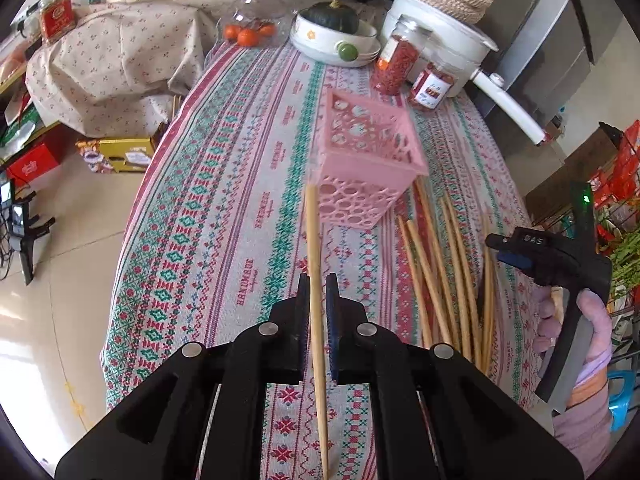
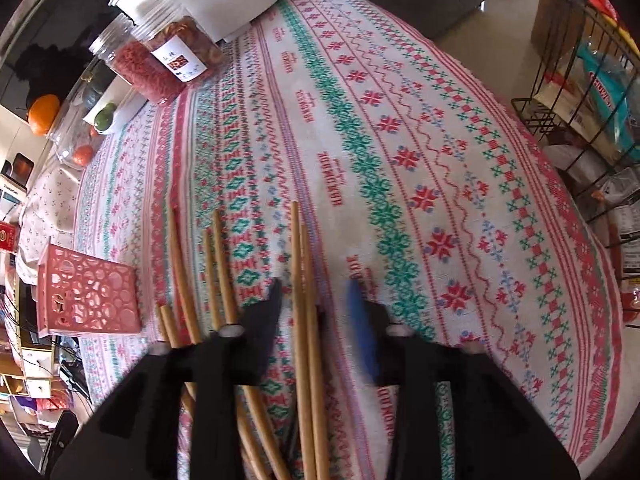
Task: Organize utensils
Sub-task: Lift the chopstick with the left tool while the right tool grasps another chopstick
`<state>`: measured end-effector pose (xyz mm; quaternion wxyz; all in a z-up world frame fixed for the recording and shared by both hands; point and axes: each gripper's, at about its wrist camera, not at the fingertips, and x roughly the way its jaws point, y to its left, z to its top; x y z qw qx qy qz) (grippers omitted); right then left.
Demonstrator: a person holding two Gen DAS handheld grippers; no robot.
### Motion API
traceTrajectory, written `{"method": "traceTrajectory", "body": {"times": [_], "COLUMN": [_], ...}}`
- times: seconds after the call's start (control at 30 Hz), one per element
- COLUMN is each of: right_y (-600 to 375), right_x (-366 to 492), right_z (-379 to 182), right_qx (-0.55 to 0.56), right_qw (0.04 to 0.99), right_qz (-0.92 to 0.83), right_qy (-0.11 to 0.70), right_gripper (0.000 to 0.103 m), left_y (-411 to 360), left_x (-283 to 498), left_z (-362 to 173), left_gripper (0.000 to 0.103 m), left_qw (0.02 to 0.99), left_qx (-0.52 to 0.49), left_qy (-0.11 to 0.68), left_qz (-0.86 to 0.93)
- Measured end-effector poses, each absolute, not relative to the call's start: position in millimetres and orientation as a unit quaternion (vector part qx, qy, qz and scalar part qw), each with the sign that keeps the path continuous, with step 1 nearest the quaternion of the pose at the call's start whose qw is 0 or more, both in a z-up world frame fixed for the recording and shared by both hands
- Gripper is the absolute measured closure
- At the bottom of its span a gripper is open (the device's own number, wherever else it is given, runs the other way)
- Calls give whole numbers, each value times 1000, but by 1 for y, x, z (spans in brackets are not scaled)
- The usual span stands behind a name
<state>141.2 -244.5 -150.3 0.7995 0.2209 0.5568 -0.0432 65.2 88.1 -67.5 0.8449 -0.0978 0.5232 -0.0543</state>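
**One chopstick gripped, the basket waiting**

The left gripper is clamped on a single wooden chopstick, its far tip close to the near wall of the pink basket, which stands toward the middle of the patterned tablecloth; the remaining loose chopsticks lie fanned just beside the basket, toward the cloth's right edge; the right gripper hangs over that pile with its jaws parted, two sticks between them but the pads not pressing, so it holds nothing.

Judged from this, the step in hand is loading the basket stick by stick; the held chopstick is not yet inside. The next move likely calls for raising its tip above the rim, then tilting it steeper before release; the light basket could tip if nudged.
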Motion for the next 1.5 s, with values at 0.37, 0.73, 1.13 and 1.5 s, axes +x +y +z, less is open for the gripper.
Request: {"method": "traceTrajectory", "body": {"times": [0.37,0.73,1.13,1.5], "right_y": [-259,-272,-256,-247], "right_x": [133,125,140,147], "right_z": [-150,-144,-149,-150], "right_qx": [254,255,214,198], "right_qw": [788,789,793,796], "right_qz": [-45,-46,-81,-81], "right_qy": [559,557,565,566], "right_gripper": [58,54,68,67], "left_y": [105,66,75,81], "left_x": [91,112,79,87], "left_z": [-103,-134,-124,-124], "left_gripper": [79,85,97,96], "left_qw": [805,816,816,812], "left_qx": [-143,-42,-64,-73], "left_qy": [574,576,574,579], "left_qz": [-42,18,7,8]}}
